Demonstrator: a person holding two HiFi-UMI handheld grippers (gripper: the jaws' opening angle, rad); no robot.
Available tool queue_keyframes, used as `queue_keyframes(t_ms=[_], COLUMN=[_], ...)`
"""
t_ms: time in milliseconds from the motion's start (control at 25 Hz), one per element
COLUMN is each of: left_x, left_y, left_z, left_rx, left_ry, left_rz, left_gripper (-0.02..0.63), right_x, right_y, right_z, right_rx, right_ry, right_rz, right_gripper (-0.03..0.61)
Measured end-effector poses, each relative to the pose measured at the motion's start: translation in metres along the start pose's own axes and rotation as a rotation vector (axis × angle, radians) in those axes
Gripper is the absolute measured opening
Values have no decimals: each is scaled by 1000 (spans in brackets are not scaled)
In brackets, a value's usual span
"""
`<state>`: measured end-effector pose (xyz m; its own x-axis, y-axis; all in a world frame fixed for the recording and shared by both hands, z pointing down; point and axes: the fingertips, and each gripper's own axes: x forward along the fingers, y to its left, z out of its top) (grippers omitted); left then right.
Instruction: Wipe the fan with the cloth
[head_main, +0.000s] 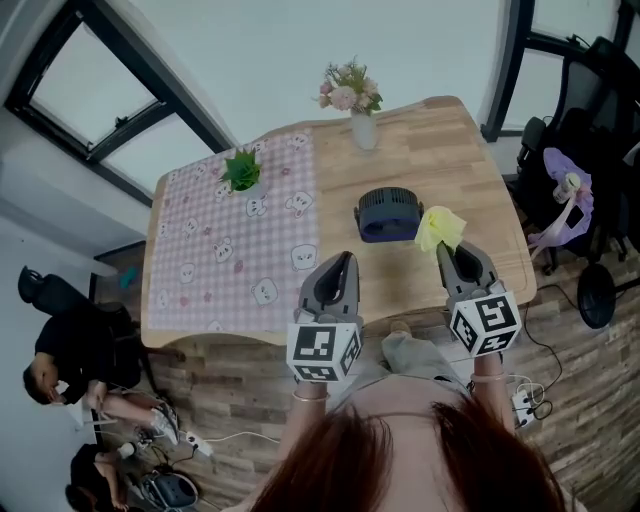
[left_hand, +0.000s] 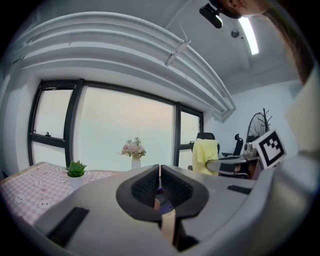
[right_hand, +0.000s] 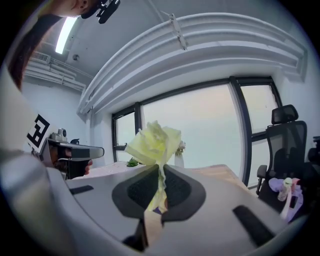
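A small dark blue fan sits on the wooden table, just right of the checked cloth cover. My right gripper is shut on a pale yellow cloth, held just right of the fan and nearer to me; the cloth bunches above the closed jaws in the right gripper view. My left gripper hovers nearer to me than the fan, over the table's front edge, shut with nothing in it. The yellow cloth shows at the right of the left gripper view.
A pink checked tablecloth covers the table's left half, with a small green plant on it. A vase of flowers stands at the back. Office chairs and a bag are at the right; people sit on the floor at the lower left.
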<state>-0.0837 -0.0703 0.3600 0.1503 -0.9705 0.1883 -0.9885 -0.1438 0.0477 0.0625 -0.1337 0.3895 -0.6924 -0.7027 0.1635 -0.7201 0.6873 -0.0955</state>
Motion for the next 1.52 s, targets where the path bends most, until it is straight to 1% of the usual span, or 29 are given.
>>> queue_keyframes(t_ms=[80,280,440,800,1160,1520], left_x=[-8,-22,-22,-14,2,19], left_y=[1,4,7,9,14,13], left_z=[2,9,13,17,17,16], left_rx=[-2,-19,-25,-13,-8,-3], left_ry=[-13,-48,-60,-62,-50,-47], left_rz=[4,1,-4,-20,-28,-55], left_gripper=[14,14,14,14,14,14], right_x=[-7,-18,-20,-15,-6,-2], right_y=[4,17,19,14,1,-9], right_z=[3,10,16,22,24,23], right_rx=[-14,-54,-83,-105,-107,-91], right_ry=[-2,-23,-31,-35,-29,-24], right_rz=[-14,-11,-28,-45,-67,-87], right_gripper=[18,18,18,18,18,18])
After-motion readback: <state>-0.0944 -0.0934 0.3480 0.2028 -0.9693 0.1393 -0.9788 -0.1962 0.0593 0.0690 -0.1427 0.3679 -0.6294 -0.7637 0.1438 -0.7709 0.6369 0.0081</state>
